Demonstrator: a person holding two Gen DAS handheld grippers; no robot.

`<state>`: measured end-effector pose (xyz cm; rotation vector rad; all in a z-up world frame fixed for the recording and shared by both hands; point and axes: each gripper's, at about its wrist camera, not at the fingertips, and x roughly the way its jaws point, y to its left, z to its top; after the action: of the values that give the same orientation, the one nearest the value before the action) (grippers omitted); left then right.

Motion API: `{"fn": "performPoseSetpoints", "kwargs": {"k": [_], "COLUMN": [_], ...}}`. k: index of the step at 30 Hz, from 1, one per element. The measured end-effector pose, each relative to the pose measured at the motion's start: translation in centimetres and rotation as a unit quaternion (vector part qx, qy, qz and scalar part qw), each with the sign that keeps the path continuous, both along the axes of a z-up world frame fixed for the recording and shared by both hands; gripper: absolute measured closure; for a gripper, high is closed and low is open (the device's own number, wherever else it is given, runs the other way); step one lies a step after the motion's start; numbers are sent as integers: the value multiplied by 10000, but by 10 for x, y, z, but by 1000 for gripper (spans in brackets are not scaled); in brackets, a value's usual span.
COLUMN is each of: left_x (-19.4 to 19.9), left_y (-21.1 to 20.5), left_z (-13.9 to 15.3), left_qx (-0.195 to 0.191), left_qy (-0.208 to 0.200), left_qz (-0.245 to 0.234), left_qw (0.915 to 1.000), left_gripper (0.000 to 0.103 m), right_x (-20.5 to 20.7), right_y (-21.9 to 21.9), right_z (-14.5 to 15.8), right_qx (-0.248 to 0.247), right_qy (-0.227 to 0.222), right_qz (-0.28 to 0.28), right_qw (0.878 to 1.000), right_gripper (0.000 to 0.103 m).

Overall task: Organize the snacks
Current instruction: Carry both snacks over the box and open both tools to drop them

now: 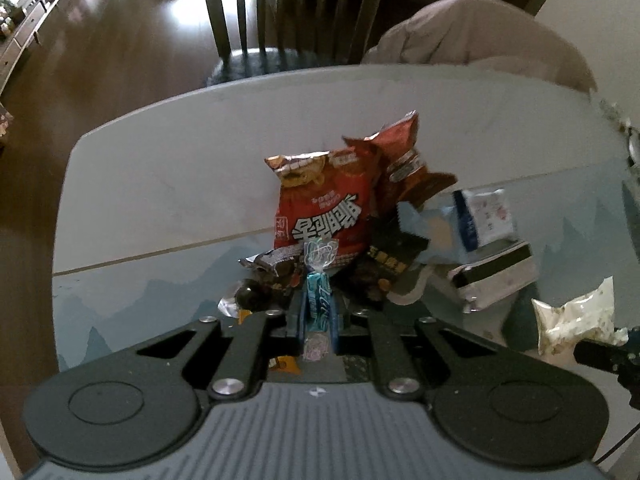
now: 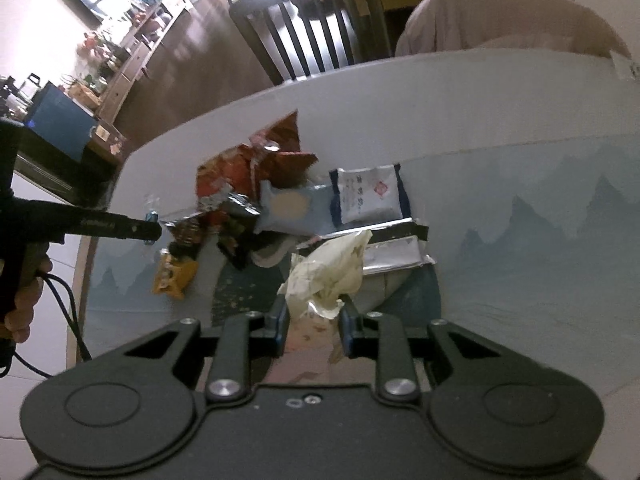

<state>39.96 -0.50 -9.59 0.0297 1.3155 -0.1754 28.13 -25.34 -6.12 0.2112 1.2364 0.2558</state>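
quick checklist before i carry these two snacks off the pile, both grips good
1. Left gripper shut on the blue twist-wrapped candy: ok.
2. Right gripper shut on the cream snack packet: ok.
3. Candy clear of the red chip bag behind it: cannot tell.
4. Cream packet lifted free of the silver foil pack: cannot tell.
5. Grippers apart from each other: ok.
6. Drop-off spot in view: not ok, only the table and pile show.

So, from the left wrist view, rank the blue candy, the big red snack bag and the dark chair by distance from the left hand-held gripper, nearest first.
1. Blue candy: clamped in the left hand-held gripper.
2. Big red snack bag: straight ahead, mid-table.
3. Dark chair: beyond the table's far edge.
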Motion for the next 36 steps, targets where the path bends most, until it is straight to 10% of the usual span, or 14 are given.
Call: {"fn": "performPoseSetpoints", "kwargs": {"k": [18, 36], "left_x": [-125, -252], "left_y": [16, 32], "left_z": [77, 25], "left_qx": [-292, -435], "left_qy": [-353, 221], "left_qz": [-25, 81], "left_qw": [9989, 9988], "left_gripper": [92, 92], "right_x": [-87, -165], "right_y": [26, 81], "right_z": [69, 21], "right_qx": [162, -17], "right_qy": [-485, 75], "right_qz": [540, 1187], "right_qw": [9972, 9929], "right_gripper": [78, 78]}}
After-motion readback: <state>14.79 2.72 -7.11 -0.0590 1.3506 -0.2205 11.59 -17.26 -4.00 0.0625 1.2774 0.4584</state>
